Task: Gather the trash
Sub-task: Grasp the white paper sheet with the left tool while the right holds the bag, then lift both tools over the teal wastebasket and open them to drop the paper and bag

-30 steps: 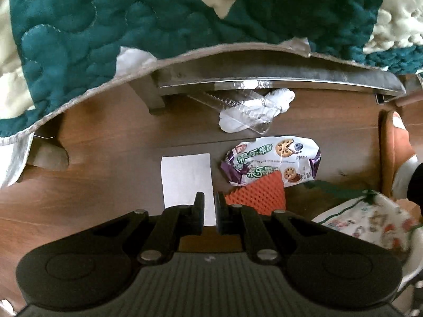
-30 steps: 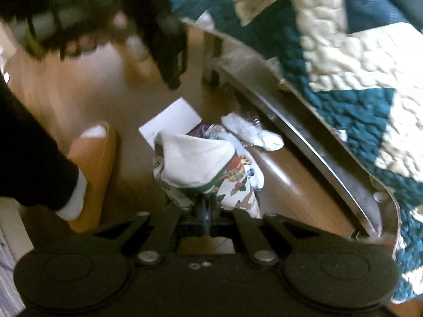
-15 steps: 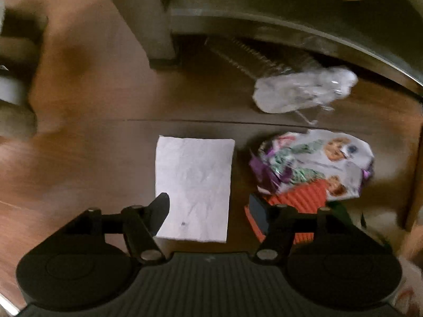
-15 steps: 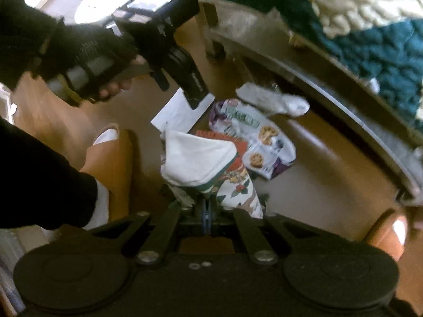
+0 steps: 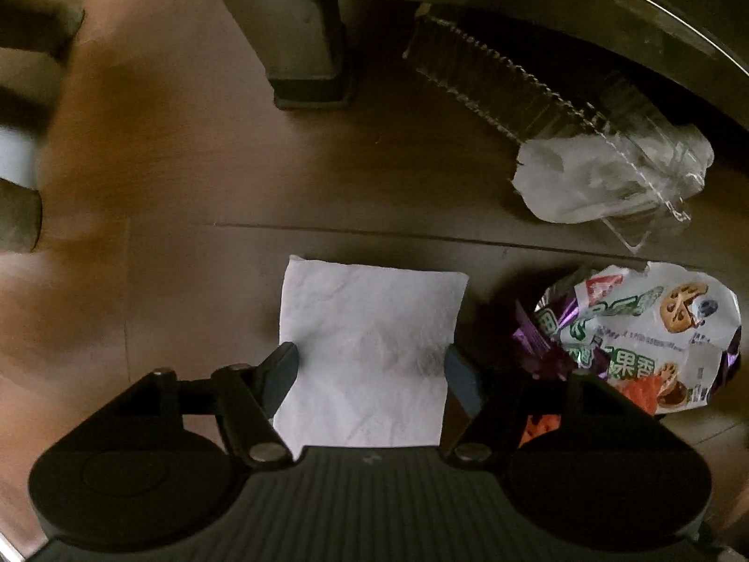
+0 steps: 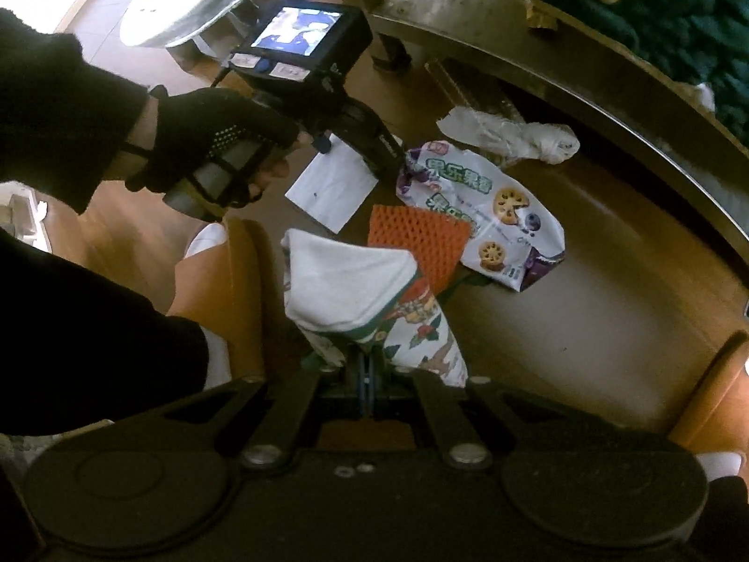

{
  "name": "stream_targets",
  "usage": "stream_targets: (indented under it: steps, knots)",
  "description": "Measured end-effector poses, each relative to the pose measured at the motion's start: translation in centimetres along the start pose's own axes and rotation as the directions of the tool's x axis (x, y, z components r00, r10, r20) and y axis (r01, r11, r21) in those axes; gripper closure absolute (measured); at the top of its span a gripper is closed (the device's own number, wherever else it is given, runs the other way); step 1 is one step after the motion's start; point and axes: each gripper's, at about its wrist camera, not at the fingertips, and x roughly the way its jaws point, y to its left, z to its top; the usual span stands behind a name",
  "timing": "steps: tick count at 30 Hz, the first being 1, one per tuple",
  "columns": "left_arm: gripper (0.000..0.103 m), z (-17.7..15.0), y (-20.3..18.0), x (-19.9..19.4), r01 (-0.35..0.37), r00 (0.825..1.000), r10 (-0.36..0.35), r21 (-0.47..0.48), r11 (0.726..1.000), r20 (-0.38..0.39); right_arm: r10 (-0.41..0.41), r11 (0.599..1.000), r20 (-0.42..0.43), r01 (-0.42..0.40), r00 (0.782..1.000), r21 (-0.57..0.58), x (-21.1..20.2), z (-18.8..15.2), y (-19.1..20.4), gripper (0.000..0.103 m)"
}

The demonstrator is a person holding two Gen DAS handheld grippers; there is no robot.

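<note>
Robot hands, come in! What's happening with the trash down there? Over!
Left gripper open, fingers just spread, straddling the white napkin on the floor. Right gripper shut on the printed bag. Snack wrapper close beside; nothing blocking.

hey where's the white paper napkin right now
In the left wrist view the white napkin lies flat on the wooden floor, between the open left gripper jaws, left of the snack wrapper.

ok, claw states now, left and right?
Left claw: open, just been opening, straddling the white napkin, not gripping.
Right claw: shut on the printed bag.
</note>
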Motion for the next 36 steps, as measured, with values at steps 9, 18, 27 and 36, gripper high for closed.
stream_targets:
  steps: [9,18,27,36]
  knots:
    - [0.095,-0.3,-0.5,-0.6,0.006,0.999,-0.006,0.003,1.0,0.035,-0.009,1.0,-0.011,0.009,1.0,0.008,0.4,0.3,-0.1,0.102]
    - [0.097,-1.2,0.3,-2.8,0.077,0.997,-0.077,0.031,0.997,0.01,-0.048,0.999,0.019,0.048,0.999,0.016,-0.2,0.2,-0.2,0.102]
    - [0.097,-2.4,-2.1,-12.3,0.14,0.985,-0.155,0.177,0.974,0.072,-0.102,0.995,0.253,0.097,0.962,0.032,-6.0,-0.2,0.7,0.103]
    - [0.097,-3.7,-2.3,-26.3,0.182,0.948,-0.227,0.205,0.962,0.224,-0.159,0.987,0.483,0.138,0.861,0.078,-15.5,-1.6,2.5,0.103]
